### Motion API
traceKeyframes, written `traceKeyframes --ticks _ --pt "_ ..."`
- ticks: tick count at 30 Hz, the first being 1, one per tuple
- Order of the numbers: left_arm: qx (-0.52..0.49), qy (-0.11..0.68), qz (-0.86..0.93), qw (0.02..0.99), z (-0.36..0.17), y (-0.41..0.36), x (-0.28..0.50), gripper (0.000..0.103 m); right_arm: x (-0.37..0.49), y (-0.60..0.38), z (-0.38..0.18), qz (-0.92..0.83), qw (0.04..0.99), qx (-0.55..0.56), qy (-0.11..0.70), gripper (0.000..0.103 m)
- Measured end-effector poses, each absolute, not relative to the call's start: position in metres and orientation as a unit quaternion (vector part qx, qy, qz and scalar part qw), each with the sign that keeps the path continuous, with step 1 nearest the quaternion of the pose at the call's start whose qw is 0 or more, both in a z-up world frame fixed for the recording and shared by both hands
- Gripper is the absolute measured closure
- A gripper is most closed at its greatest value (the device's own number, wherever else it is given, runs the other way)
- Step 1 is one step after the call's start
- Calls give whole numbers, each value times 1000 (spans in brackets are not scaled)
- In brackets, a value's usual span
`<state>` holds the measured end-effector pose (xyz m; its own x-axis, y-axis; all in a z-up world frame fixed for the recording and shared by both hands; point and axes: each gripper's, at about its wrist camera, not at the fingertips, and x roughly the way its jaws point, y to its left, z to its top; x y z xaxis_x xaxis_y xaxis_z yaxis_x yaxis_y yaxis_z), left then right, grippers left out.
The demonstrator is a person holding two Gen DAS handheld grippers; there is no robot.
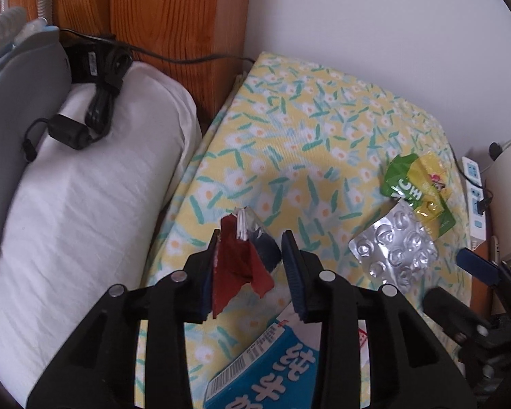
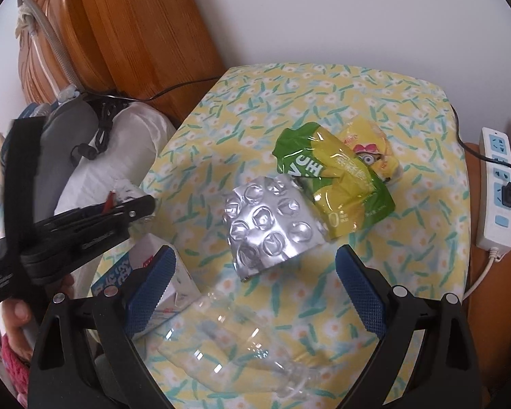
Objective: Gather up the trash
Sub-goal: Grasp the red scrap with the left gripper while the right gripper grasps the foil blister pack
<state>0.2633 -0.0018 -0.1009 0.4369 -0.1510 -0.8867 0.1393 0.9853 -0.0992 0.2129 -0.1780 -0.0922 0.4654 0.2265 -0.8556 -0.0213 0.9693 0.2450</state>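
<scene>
Left wrist view is showing the left gripper (image 1: 252, 266) clamping a crumpled red wrapper (image 1: 242, 266) at lower centre. Right gripper (image 2: 255, 289), jaws standing apart and empty, is hovering over one clear plastic bottle (image 2: 235, 351), long axis running lower right; one blister pack (image 2: 272, 225) and one green-yellow pouch (image 2: 334, 184) are lying beyond, one blue carton (image 2: 146, 283) left.

A floral cloth (image 2: 323, 102) covers the work surface. A white pillow (image 1: 85, 187) lies beside it, carrying a black power adapter (image 1: 98, 78). A wooden headboard (image 2: 136, 34) stands behind. A white power strip (image 2: 497, 187) lies alongside.
</scene>
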Motion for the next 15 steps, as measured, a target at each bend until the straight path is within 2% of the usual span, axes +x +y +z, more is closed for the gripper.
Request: traceKeyframes --ticks 7,11,15 --pt "5 497 -74 865 -74 21 233 68 240 -146 -114 51 841 -6 539 9" --pt "-2 490 -69 869 -68 36 213 68 246 -144 -121 45 837 -27 544 9" --pt "-3 482 -67 874 -63 44 193 68 249 -146 -124 43 835 -43 546 27"
